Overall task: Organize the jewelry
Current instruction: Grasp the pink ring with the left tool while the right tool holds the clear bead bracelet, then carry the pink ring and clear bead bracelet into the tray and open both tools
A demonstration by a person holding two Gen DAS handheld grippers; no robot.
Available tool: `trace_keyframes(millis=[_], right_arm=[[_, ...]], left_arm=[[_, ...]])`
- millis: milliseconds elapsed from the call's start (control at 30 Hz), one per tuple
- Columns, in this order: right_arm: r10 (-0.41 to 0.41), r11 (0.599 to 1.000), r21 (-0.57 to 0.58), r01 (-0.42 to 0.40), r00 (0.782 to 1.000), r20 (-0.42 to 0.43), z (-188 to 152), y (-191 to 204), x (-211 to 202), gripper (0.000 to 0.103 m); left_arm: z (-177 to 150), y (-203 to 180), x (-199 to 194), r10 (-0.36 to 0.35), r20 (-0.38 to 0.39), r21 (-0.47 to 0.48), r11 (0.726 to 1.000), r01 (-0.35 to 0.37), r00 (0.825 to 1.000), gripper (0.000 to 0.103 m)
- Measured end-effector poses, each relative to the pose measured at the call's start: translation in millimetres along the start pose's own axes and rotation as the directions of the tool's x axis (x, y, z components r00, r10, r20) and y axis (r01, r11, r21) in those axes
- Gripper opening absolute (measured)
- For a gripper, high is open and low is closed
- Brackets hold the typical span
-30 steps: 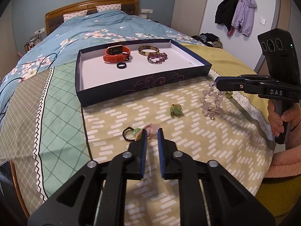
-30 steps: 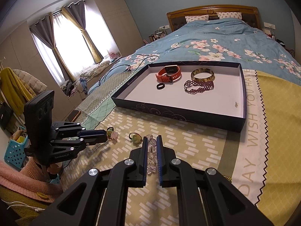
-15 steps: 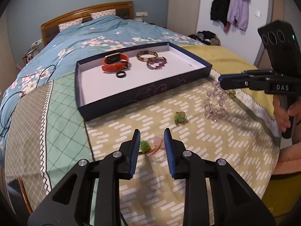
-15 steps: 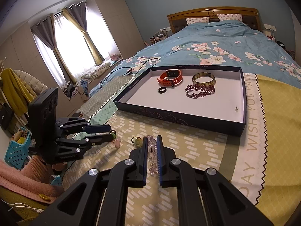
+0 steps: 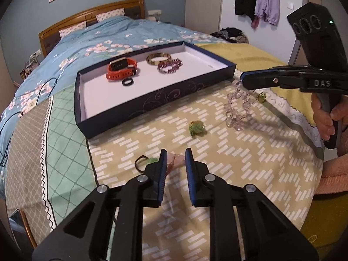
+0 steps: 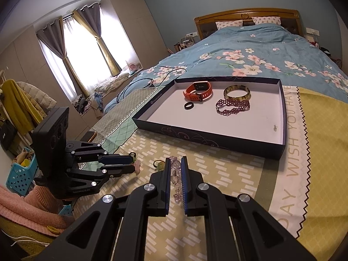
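Observation:
A dark blue tray [image 5: 152, 108] [image 6: 195, 137] on the bed holds an orange watch [image 5: 120, 69], a black ring [image 5: 127, 82], a brown bangle [image 5: 158, 58] and a purple bead bracelet [image 5: 169, 66]. My right gripper [image 5: 241, 79] [image 6: 175, 163] is shut on a clear bead bracelet [image 5: 238, 108] [image 6: 176, 174], which dangles just above the yellow cover. My left gripper [image 5: 175, 153] [image 6: 133, 163] hovers low over the bed with its jaws closing. A pink charm [image 5: 176, 159] lies between its tips, and I see a gap beside it.
A green charm [image 5: 196, 128] lies mid-cover and a dark hair tie [image 5: 141, 163] just left of my left jaw. A small gold piece [image 5: 261, 96] sits near the right edge. A phone [image 6: 90, 134] and a black cable [image 5: 6, 130] lie at the left.
My left jaws went from nearly shut to wide, then narrowed around the pink charm, and the gripper rolled a little. My right gripper kept still with the clear bracelet.

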State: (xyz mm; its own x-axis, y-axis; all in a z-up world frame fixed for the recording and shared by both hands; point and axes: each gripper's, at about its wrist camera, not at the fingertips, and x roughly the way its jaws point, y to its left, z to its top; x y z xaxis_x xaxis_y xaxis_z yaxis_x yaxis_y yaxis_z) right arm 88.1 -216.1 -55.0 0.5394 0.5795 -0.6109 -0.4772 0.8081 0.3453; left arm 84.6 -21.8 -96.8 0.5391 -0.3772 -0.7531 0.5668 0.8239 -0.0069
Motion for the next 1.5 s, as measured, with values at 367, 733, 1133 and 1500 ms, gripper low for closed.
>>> trace_keyframes(millis=[367,733,1133,1500], right_arm=[[-0.004,1.0,-0.006,0.004,1.0,0.013,1.3,0.5,-2.8,0.008],[-0.011,1.0,-0.025,0.013,0.998,0.055,14.7,3.4,-12.0,0.008],[-0.027,0.998,-0.053,0.034,0.992,0.123,41.7,4.2,-20.0,0.008],[-0.05,0.998,-0.033,0.056,0.985,0.163,77.3,-9.7,-7.4,0.007]], left_arm=[[0.0,1.3,9.5,0.015,-0.044,-0.013,1.0,-0.016,0.999,0.019],[2.3,-2.5,3.9,0.018,-0.017,-0.023,1.0,-0.019,1.0,0.003],[28.9,6.6,-20.0,0.013,0.087,-0.061,0.998,-0.008,0.996,0.003],[68.8,18.0,-13.7,0.038,0.13,-0.073,0.997,-0.028,0.991,0.003]])
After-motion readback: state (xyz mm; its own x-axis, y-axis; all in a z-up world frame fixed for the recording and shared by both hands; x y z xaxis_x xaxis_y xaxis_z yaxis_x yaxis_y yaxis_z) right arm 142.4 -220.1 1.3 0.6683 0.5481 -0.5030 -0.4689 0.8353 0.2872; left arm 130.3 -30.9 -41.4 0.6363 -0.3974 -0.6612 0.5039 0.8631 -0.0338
